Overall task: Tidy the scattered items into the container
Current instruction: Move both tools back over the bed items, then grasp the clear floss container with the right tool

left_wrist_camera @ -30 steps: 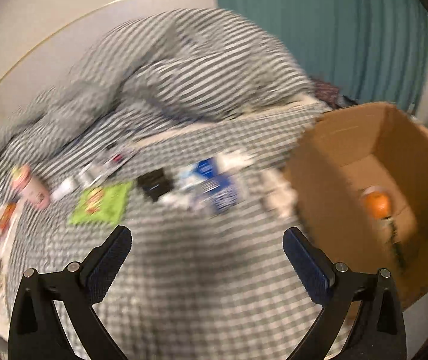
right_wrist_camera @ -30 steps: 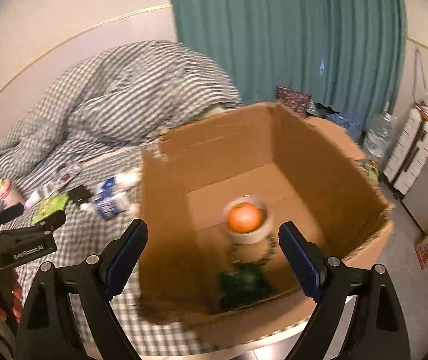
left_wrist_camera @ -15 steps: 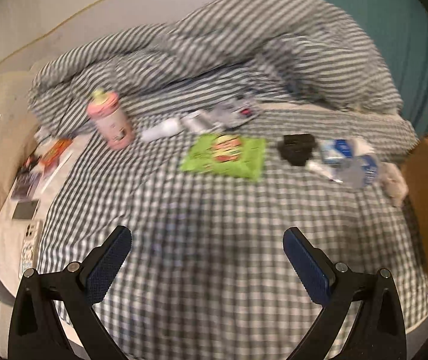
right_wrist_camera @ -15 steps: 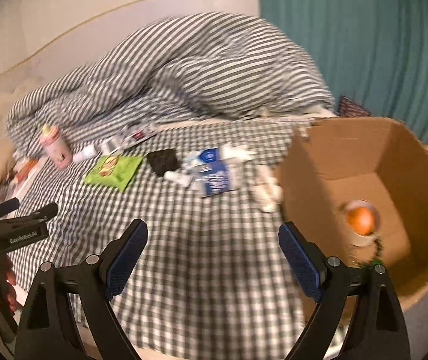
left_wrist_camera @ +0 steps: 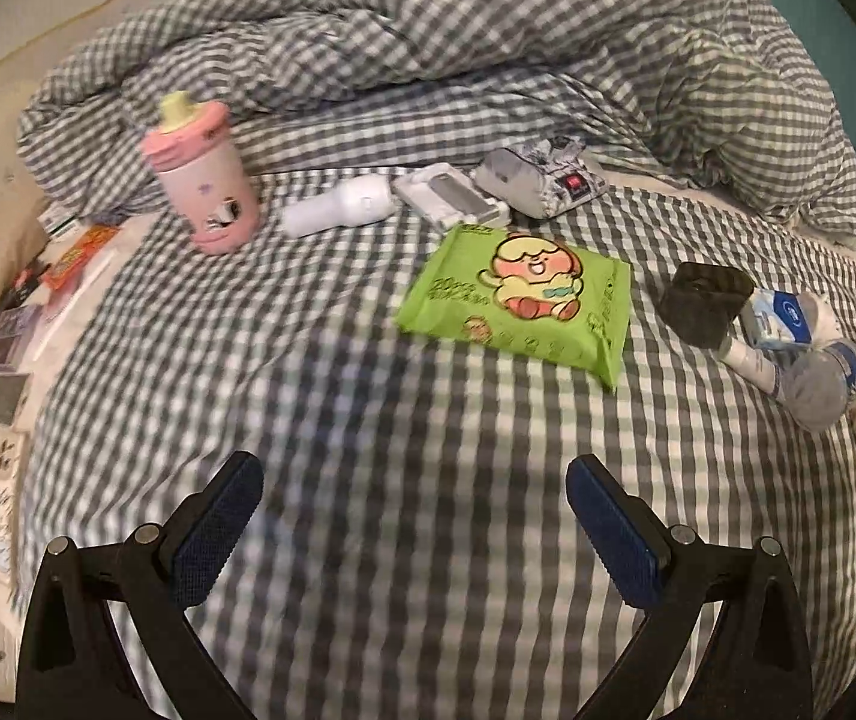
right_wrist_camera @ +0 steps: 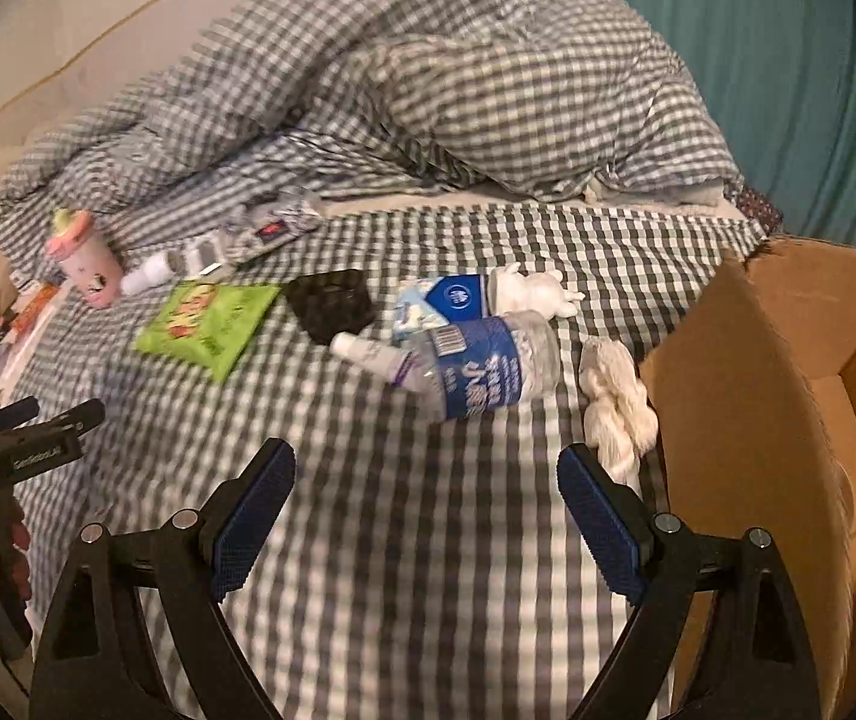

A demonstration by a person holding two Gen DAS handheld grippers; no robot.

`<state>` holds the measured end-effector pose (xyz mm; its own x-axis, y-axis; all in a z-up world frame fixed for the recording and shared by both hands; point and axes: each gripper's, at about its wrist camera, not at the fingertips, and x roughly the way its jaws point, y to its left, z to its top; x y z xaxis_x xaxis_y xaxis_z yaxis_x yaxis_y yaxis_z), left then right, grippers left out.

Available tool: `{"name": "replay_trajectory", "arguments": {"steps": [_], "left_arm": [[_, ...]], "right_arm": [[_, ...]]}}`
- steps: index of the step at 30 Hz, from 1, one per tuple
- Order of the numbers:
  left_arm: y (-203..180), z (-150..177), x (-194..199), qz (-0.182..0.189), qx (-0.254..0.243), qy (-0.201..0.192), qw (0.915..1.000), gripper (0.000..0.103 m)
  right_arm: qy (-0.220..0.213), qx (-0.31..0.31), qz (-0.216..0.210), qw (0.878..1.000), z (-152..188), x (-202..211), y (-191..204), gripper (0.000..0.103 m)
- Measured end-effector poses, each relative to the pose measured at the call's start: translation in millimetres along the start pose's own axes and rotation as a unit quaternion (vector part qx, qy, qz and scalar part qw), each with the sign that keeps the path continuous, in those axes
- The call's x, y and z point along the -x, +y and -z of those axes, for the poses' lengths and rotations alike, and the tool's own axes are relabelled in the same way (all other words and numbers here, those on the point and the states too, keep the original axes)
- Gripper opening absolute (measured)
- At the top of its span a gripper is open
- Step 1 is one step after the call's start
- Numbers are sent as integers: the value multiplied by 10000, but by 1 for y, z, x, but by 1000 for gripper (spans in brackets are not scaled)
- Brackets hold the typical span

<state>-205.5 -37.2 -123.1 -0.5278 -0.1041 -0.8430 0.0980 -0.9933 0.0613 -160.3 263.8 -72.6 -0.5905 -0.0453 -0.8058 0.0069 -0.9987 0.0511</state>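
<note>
Scattered items lie on a checked bed. A green wipes pack (left_wrist_camera: 517, 300) (right_wrist_camera: 206, 324), pink sippy cup (left_wrist_camera: 200, 180) (right_wrist_camera: 83, 258), white tube (left_wrist_camera: 338, 210), black object (left_wrist_camera: 706, 300) (right_wrist_camera: 332, 300), blue-labelled water bottle (right_wrist_camera: 487, 372), blue-white carton (right_wrist_camera: 445, 300) and cream plush (right_wrist_camera: 613, 408) show. The cardboard box (right_wrist_camera: 757, 420) stands at the bed's right edge. My left gripper (left_wrist_camera: 413, 516) is open and empty, short of the wipes pack. My right gripper (right_wrist_camera: 425, 510) is open and empty, short of the bottle.
A bunched checked duvet (left_wrist_camera: 457, 42) fills the back of the bed. Papers and cards (left_wrist_camera: 38, 288) lie at the left edge. A teal curtain (right_wrist_camera: 817, 60) hangs behind the box. My left gripper also shows at the right wrist view's left edge (right_wrist_camera: 26, 438).
Both views have swung left, away from the box and onto the bed items. Both grippers have come closer to the items. Both stay open.
</note>
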Motion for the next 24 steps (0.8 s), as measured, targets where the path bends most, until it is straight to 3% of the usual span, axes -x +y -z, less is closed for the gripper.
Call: {"name": "replay_trajectory", "arguments": {"steps": [13,24], "left_arm": [[-34,-27,-48,116,-260,0,9996,103],[-27,-33,-71,152,-156,121,9997,103]], "right_arm": [[448,256,498,9974,-29,-102,-11,90],[273,679,1001,9923,-39,-143,-3,103]]}}
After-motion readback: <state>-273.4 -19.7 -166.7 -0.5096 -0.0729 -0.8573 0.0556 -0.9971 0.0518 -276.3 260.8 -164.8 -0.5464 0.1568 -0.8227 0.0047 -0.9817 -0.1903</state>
